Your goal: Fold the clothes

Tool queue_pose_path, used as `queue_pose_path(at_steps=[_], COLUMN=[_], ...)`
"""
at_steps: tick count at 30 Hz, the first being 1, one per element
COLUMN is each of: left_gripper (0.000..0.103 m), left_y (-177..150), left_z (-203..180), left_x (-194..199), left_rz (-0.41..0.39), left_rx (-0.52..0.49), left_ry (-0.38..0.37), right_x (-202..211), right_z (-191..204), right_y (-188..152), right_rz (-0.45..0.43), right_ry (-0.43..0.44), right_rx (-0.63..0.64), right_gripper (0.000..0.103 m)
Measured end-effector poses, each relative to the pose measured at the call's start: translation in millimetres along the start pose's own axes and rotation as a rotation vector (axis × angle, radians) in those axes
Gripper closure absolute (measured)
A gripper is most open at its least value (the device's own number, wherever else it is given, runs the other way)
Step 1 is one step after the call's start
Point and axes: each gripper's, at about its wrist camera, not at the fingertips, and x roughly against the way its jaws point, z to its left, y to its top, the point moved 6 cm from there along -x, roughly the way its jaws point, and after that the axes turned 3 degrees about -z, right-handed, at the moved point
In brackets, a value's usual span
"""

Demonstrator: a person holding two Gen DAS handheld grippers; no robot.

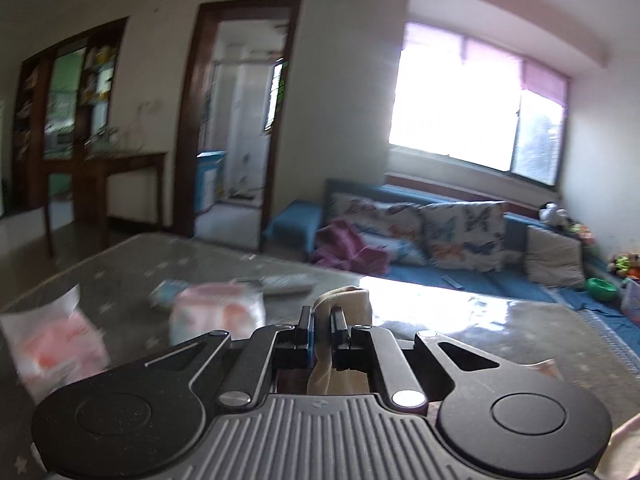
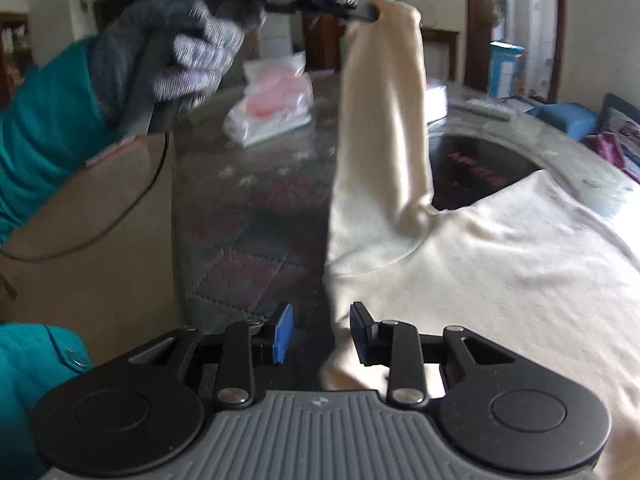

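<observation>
The left tool pinches the cream shirt's sleeve high, likely to fold it inward; the right tool hangs open over the shirt's edge on the tabletop.

Soft matt cream cloth garment – glossy glass tabletop – knitted glove.

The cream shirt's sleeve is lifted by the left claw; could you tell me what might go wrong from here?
1. The left claw pinches only the cuff of the sleeve, so it may slip out.
2. The right claw is open at the cream shirt edge, so the body could drag along the table.
</observation>
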Motion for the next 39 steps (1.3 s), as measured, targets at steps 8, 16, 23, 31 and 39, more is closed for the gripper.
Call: queue_pose_path(at_steps=[8, 16, 23, 31, 39], left_gripper=[0.095, 0.095, 0.095, 0.095, 0.095], left_y=[-6.1, -1.0, 2.8, -7.0, -43.1], left_z=[-23.0, -35.3, -63.5, -111.2, -166.0], left_x=[-6.0, -1.6, 4.1, 7.7, 1.6], left_rz=[0.02, 0.008, 0.009, 0.04, 0.133], left_rx=[0.0, -0.014, -0.018, -0.026, 0.0], left_ry=[-0.051, -0.076, -0.162, -0.302, -0.448], right_x=[14.8, 22.0, 20.5, 31.9, 58.1], right_z=[-24.6, -7.1, -22.7, -25.3, -59.8], right_y=[-30.3, -29.3, -30.5, -35.4, -48.3], right_rz=[0.045, 0.017, 0.01, -0.007, -0.043], right_ry=[-0.104, -0.069, -0.101, -0.097, -0.243], right_rx=[-0.117, -0.064, -0.134, -0.15, -0.258], right_gripper=[0.054, 0.054, 0.054, 0.053, 0.053])
